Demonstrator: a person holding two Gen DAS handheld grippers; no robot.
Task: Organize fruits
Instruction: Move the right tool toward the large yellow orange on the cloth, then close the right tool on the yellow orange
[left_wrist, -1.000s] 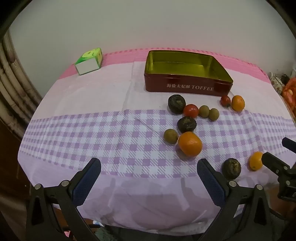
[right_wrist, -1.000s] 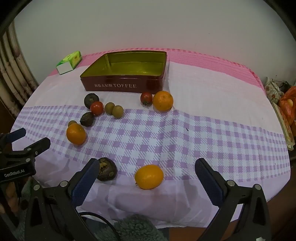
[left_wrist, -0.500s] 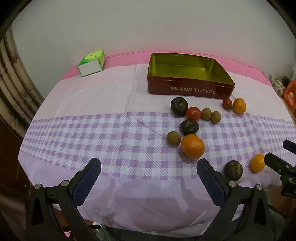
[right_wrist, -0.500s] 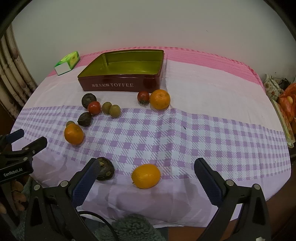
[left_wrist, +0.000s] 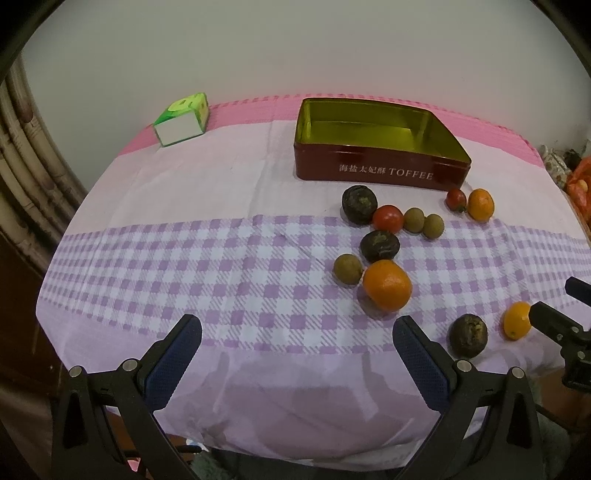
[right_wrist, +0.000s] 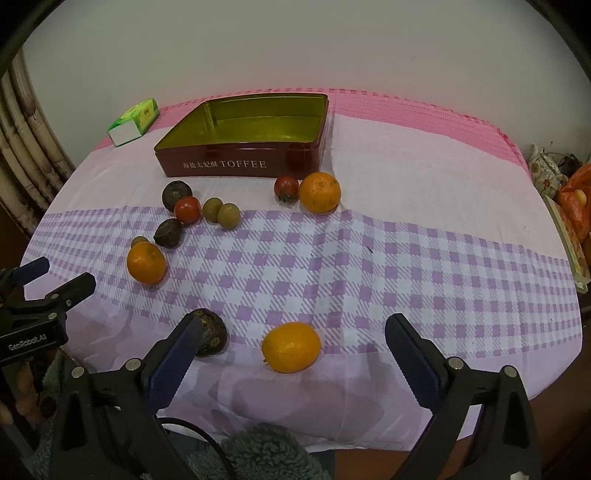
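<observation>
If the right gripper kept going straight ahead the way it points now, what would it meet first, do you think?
Most likely the near orange, lying on the tablecloth between the open fingers of the right gripper, just left of centre. The dark fruit sits by the left finger and might be brushed; depth is uncertain.

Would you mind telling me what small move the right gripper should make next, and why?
Probably ease the right gripper forward and down over the nearest orange. Its jaws are open and empty, that orange lies between the fingers near the table edge, and the toffee tin holds no fruit yet.
</observation>
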